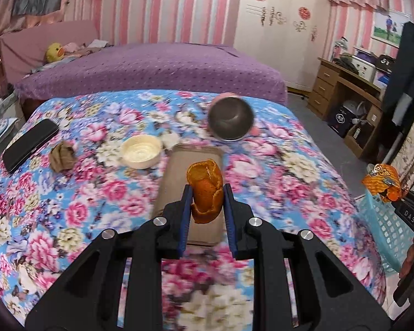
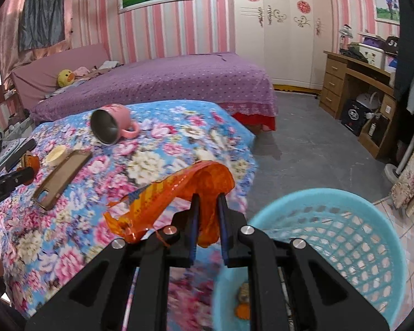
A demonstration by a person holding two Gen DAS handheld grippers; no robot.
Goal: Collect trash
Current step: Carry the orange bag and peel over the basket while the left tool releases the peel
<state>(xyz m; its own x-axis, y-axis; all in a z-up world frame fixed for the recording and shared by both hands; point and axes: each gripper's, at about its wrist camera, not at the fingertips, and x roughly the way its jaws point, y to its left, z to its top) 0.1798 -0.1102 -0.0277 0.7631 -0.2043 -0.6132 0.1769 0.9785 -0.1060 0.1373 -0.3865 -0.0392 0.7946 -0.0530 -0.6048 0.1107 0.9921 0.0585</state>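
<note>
My left gripper is shut on a curled orange peel, held above the floral-covered table over a brown phone case. My right gripper is shut on a crumpled orange snack wrapper, held over the table's corner just left of the blue plastic basket. The right wrist view also shows the left gripper with the peel at the far left. In the left wrist view the wrapper hangs above the basket at the right edge.
A pink mug lies on its side on the table, near a cream lid, a brown crumpled scrap and a black phone. Some scraps lie in the basket's bottom. Behind stand a purple bed and a wooden desk.
</note>
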